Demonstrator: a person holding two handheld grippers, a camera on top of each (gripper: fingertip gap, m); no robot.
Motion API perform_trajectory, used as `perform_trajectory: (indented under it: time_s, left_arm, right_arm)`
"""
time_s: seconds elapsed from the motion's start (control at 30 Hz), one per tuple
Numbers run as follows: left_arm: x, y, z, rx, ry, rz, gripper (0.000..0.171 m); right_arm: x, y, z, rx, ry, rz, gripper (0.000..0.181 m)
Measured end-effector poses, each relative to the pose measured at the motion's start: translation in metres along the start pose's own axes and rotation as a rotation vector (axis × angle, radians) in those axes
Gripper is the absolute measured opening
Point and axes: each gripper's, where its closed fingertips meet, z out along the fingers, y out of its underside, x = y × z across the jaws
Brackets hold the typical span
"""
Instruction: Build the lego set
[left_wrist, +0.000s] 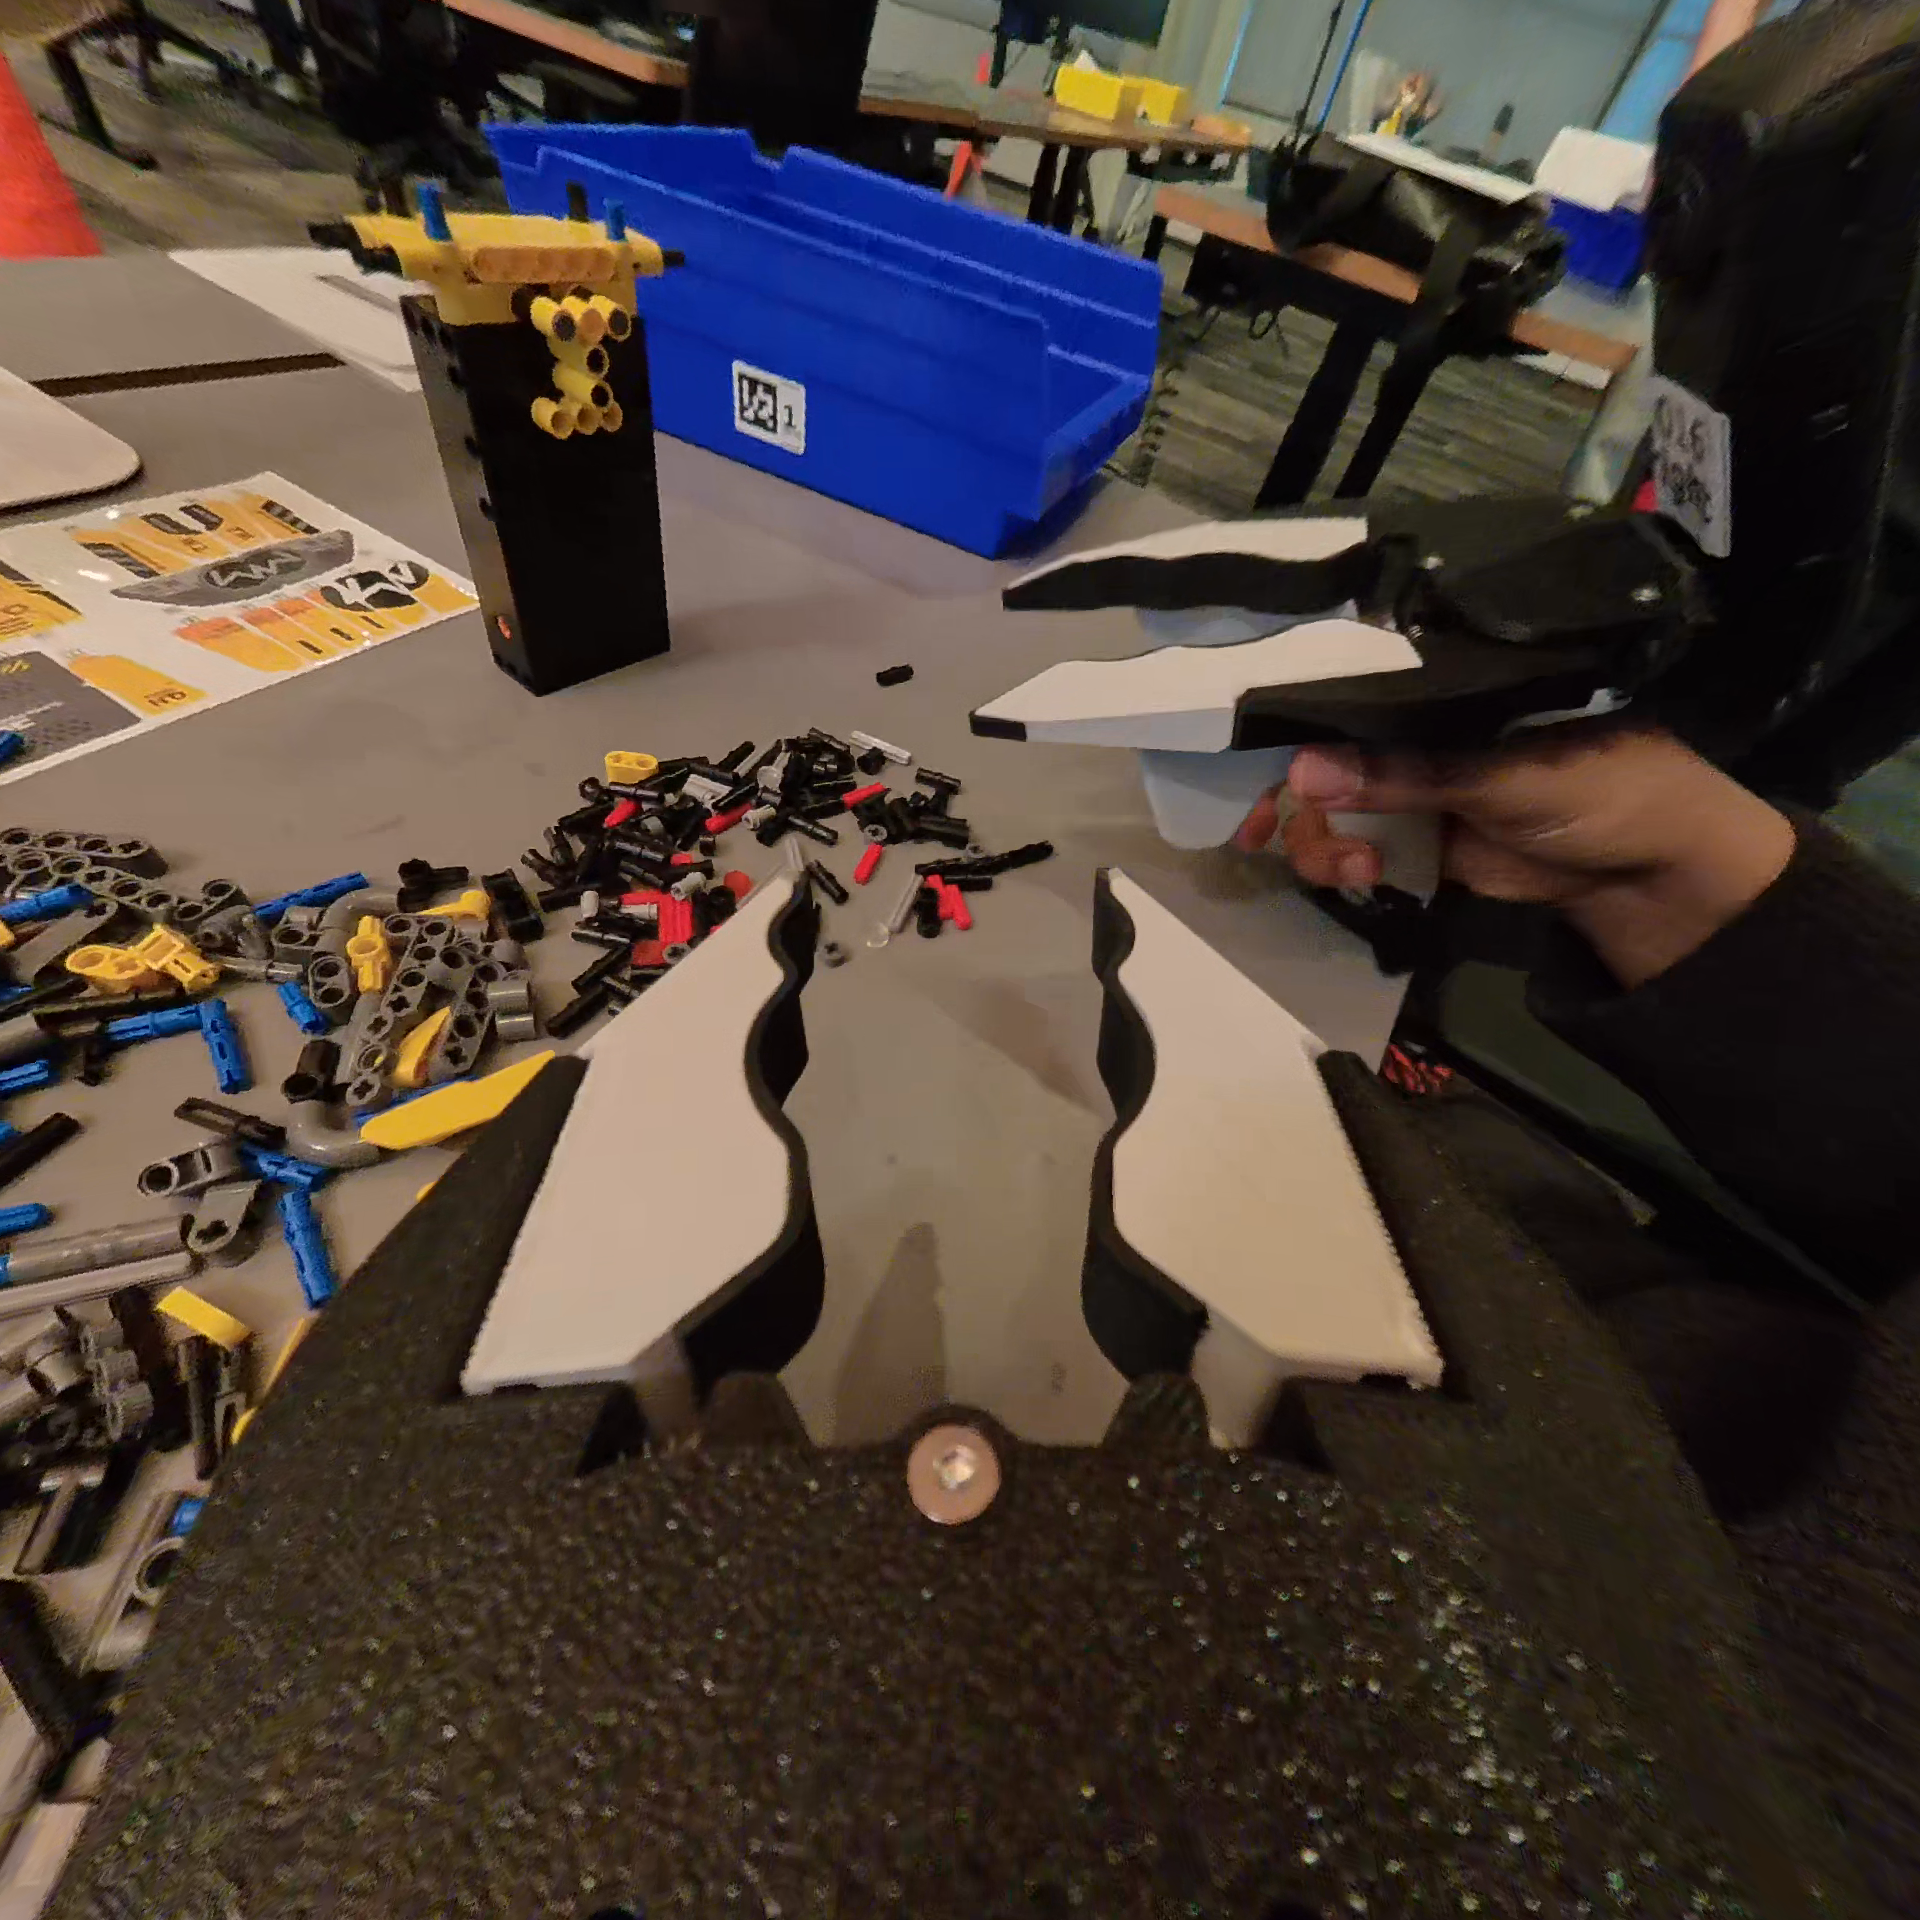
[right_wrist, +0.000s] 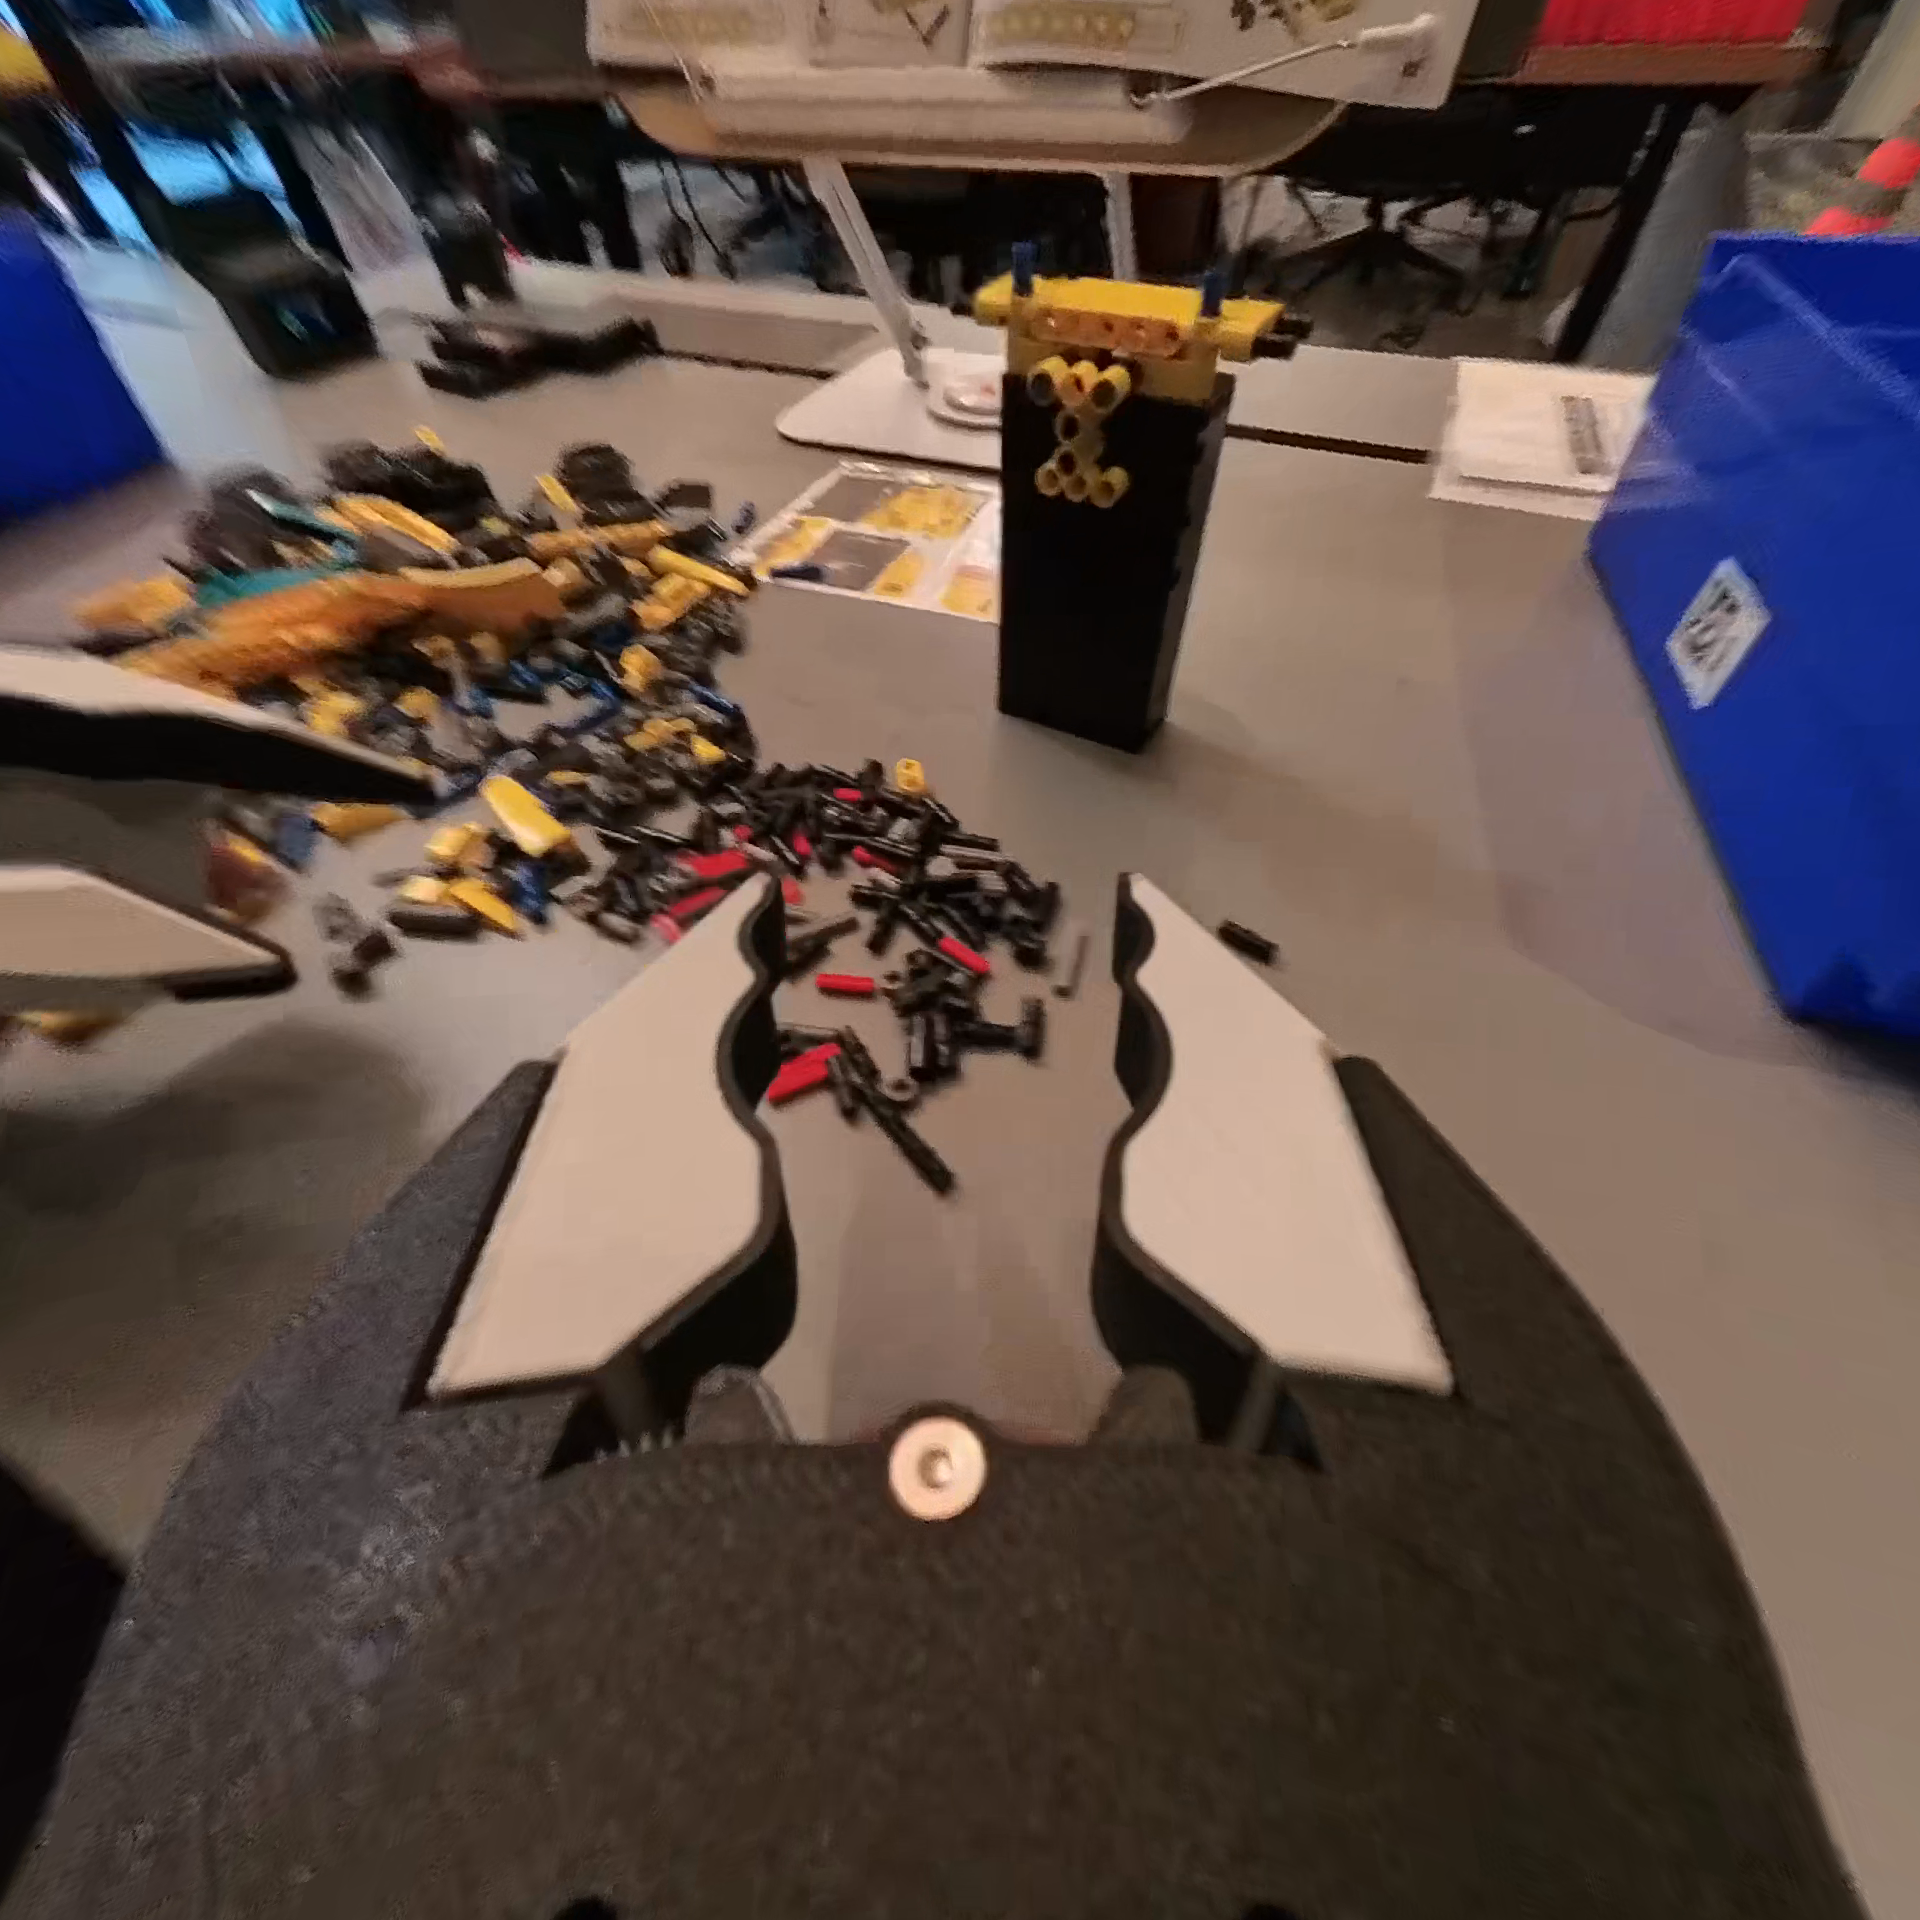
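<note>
Both grippers are open and empty above a grey table (left_wrist: 727, 665). My left gripper (left_wrist: 951, 883) hovers at the near edge of a pile of small black and red pins (left_wrist: 790, 821). My right gripper (right_wrist: 948, 883) hangs over the same pile (right_wrist: 904, 935), with pins lying between its fingers. The right gripper also shows in the left wrist view (left_wrist: 992, 660), held by a hand. The left gripper shows at the left of the right wrist view (right_wrist: 353, 883). A black tower with a yellow assembly on top (left_wrist: 551, 499) (right_wrist: 1101, 561) stands behind the pins.
A heap of larger grey, blue and yellow parts (left_wrist: 208, 1018) (right_wrist: 416, 623) lies left of the pins. A sticker sheet (left_wrist: 208, 603) lies beyond it. A blue bin (left_wrist: 862, 322) (right_wrist: 1787, 623) stands at the back right. One black pin (left_wrist: 894, 675) lies alone.
</note>
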Motion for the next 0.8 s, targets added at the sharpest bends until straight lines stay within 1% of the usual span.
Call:
perform_trajectory:
  time_s: [0.07, 0.1, 0.13, 0.2, 0.27, 0.3, 0.43, 0.5, 0.57, 0.63, 0.7, 0.8]
  left_arm:
    - [0.0, 0.004, 0.004, -0.03, 0.002, 0.003, 0.054]
    - [-0.002, 0.006, 0.005, -0.044, -0.012, 0.002, 0.054]
    - [-0.003, 0.007, 0.006, -0.052, -0.024, 0.003, 0.054]
    - [-0.006, 0.008, 0.007, -0.058, -0.051, 0.009, 0.054]
    - [-0.011, 0.008, 0.007, -0.061, -0.087, 0.005, 0.054]
    - [-0.012, 0.009, 0.007, -0.065, -0.091, 0.001, 0.054]
    - [-0.016, 0.012, 0.01, -0.088, -0.084, -0.05, 0.053]
    - [-0.016, 0.013, 0.01, -0.094, -0.059, -0.076, 0.053]
    - [-0.017, 0.014, 0.011, -0.096, -0.045, -0.103, 0.053]
    - [-0.017, 0.014, 0.01, -0.093, -0.033, -0.116, 0.053]
    - [-0.016, 0.013, 0.01, -0.09, -0.031, -0.111, 0.053]
    - [-0.015, 0.011, 0.009, -0.081, -0.04, -0.088, 0.053]
  right_arm:
    - [0.012, 0.004, 0.006, -0.039, 0.084, -0.141, 0.063]
    - [0.013, 0.007, 0.011, -0.062, 0.089, -0.186, 0.063]
    - [0.01, 0.011, 0.015, -0.089, 0.062, -0.205, 0.062]
    - [0.004, 0.014, 0.024, -0.122, -0.003, -0.206, 0.049]
    - [0.009, 0.003, 0.027, -0.062, 0.011, -0.187, 0.046]
    - [0.009, -0.005, 0.026, -0.011, 0.0, -0.172, 0.04]
    - [0.006, -0.023, 0.013, 0.129, -0.125, -0.055, 0.033]
    - [0.007, -0.03, 0.006, 0.187, -0.218, 0.04, 0.021]
    - [0.011, -0.037, 0.0, 0.246, -0.296, 0.148, 0.02]
    - [0.018, -0.04, -0.003, 0.274, -0.328, 0.232, 0.02]
    - [0.016, -0.042, -0.004, 0.281, -0.359, 0.243, 0.02]
    - [0.003, -0.042, -0.005, 0.281, -0.371, 0.147, 0.02]
